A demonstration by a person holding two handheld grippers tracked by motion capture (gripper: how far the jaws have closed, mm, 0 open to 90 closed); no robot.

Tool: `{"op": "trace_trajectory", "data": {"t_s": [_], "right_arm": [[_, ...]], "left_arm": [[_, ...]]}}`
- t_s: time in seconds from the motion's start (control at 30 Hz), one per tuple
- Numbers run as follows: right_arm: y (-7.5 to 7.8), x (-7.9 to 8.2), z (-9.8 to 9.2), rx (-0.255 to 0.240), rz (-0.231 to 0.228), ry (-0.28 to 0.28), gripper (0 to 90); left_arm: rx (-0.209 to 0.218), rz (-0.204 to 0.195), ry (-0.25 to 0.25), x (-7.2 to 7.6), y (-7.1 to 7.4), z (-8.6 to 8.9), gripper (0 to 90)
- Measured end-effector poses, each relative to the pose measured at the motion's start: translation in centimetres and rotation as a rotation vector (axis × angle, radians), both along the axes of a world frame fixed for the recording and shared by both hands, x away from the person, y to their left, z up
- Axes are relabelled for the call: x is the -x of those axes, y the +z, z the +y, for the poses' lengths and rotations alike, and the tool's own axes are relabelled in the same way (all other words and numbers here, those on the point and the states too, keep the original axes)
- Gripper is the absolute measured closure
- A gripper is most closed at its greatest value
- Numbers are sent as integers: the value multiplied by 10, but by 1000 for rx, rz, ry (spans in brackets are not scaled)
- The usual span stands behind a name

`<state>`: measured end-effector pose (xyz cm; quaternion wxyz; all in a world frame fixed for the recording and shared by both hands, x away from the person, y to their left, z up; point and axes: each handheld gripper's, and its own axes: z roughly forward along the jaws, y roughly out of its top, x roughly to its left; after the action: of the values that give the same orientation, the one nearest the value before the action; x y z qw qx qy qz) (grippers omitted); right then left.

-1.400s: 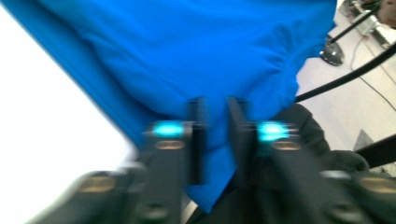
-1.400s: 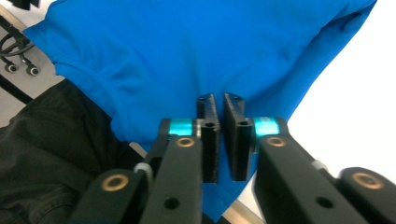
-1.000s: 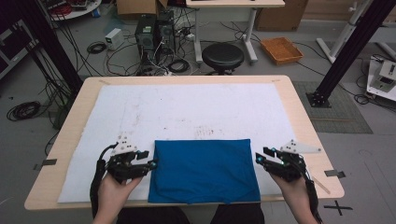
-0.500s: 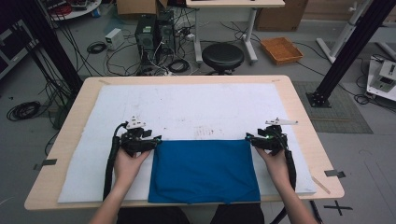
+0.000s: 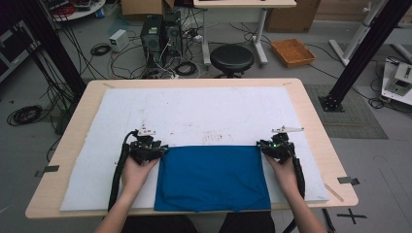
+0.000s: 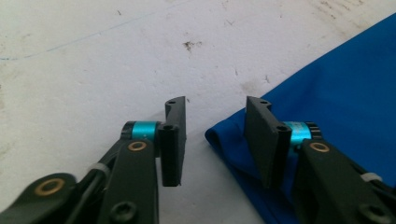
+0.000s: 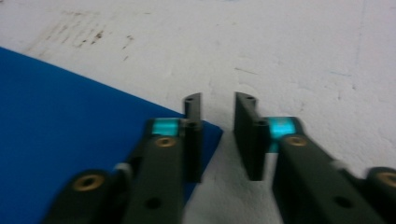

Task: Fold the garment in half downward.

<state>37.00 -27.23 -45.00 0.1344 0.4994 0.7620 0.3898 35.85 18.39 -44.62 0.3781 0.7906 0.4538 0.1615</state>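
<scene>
A white, stained mat [image 5: 194, 111] covered the pale wooden tabletop [image 5: 316, 131], and a flat blue cloth [image 5: 211, 177] lay on its near edge. The left gripper [image 5: 156, 151] sat at the cloth's far left corner, the right gripper [image 5: 266, 148] at its far right corner. Both pairs of fingers had just been closing (a gap remained), each straddling a cloth corner without pinching it.
</scene>
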Motion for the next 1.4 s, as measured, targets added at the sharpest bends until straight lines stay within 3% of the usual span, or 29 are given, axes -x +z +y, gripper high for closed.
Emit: {"op": "trace_trajectory", "data": {"t_s": [0.1,0.2,0.33,0.43,0.67,0.87,1.0,1.1,1.2,1.33,1.4], "right_arm": [[1,3,5,42,-31,15,862],[3,2,4,43,-52,16,870],[9,-6,1,33,-81,13,870],[11,-20,1,24,-76,0,870],[13,-48,6,46,-106,-1,870],[5,-57,7,56,-97,-4,870],[7,-56,8,63,-117,1,865],[9,-55,8,60,-127,-2,818],[11,-52,6,56,-135,-13,704],[20,-41,1,31,-172,-31,568],[26,-32,-2,25,-196,-27,485]], "left_arm": [[22,3,-28,2,-1,0,790],[23,-13,-32,1,0,-1,856],[36,-24,-22,-8,0,1,861],[57,-39,-7,-20,1,2,861],[32,-65,8,-44,2,2,860],[37,-78,22,-49,0,1,860],[29,-83,18,-49,1,1,856],[22,-104,39,-47,3,1,773],[24,-106,61,-44,7,2,604],[11,-125,43,-31,22,4,461],[37,-152,30,-19,29,5,420]]}}
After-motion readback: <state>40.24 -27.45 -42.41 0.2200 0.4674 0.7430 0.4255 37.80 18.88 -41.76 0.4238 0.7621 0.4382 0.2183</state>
